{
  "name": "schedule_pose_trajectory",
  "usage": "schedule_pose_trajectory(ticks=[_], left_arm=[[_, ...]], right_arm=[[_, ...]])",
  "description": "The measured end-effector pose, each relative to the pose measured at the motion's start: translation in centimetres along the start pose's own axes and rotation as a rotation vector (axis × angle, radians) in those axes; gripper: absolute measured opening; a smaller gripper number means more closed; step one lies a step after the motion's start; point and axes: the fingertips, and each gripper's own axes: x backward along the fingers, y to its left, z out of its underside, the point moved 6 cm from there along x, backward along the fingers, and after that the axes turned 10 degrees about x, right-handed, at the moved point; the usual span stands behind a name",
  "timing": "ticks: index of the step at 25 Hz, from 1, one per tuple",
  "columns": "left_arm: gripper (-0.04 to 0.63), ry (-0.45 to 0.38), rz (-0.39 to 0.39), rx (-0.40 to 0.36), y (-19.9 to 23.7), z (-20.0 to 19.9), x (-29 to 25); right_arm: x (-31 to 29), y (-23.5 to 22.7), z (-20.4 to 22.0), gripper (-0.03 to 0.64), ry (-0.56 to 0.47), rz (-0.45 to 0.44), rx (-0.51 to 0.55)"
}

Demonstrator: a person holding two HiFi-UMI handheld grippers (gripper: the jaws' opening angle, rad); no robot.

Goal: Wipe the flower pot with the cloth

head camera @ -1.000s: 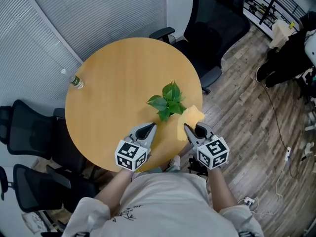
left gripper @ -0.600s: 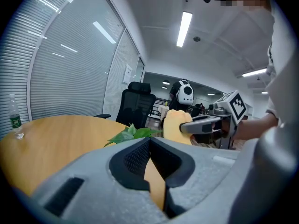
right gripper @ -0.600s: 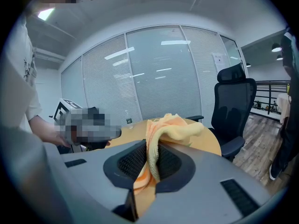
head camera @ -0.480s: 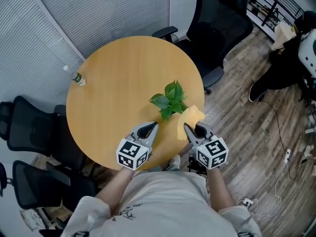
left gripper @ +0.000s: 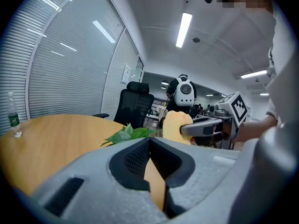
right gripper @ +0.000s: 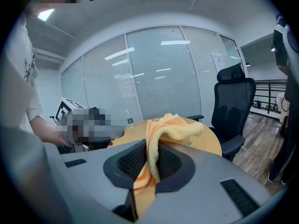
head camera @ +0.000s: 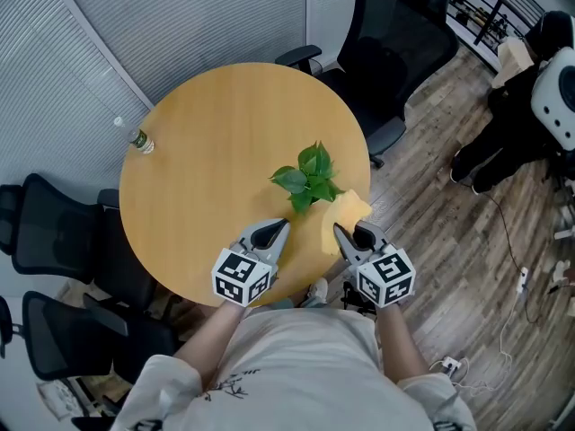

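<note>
**Head view, steeply from above.** A round table (head camera: 207,133) with a smooth, honey-coloured wood-grain top stands in an office room. Glass walls backed by fine horizontal slat blinds (head camera: 180,16) close the room from 9 to 12 o'clock. A floor of mixed grey-brown wood planks (head camera: 431,205) lies from 2 to 5 o'clock, with thin cables trailing over it.

**Counts:**
- Three black padded office chairs (head camera: 395,34): one at 1 o'clock of the table, two at 7 and 8 o'clock.
- One clear plastic water bottle with a green label (head camera: 139,141), upright near the rim between 9 and 10 o'clock.
- One green broad-leaved plant (head camera: 310,176), at 3 o'clock of the table's centre.
- One soft yellow terry cloth (head camera: 346,212).
- Two grey moulded grippers, each bearing a cube of black-and-white square markers.

The flower pot is hidden beneath the leaves in every view.

**Grippers.** The left gripper (head camera: 280,227) sits at 5 o'clock of the centre. It is clenched on nothing: its ribbed black pads meet, with only the table top showing behind them. The right gripper (head camera: 340,232) sits at the 4 o'clock rim and is clamped on the cloth. The cloth rises in a crumpled fold from between the pads and droops forward over them. It hangs just beside the plant, at the plant's 4 o'clock; whether it touches the leaves cannot be told.
</note>
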Motion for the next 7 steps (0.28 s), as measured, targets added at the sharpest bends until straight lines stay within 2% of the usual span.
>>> schedule_pose_trajectory(ticks=[7], left_arm=[[0.011,-0.001,-0.002,-0.012,-0.45,-0.06,0.13]], right_arm=[[0.63,0.18,-0.01,0.044,-0.004,0.006,0.005]])
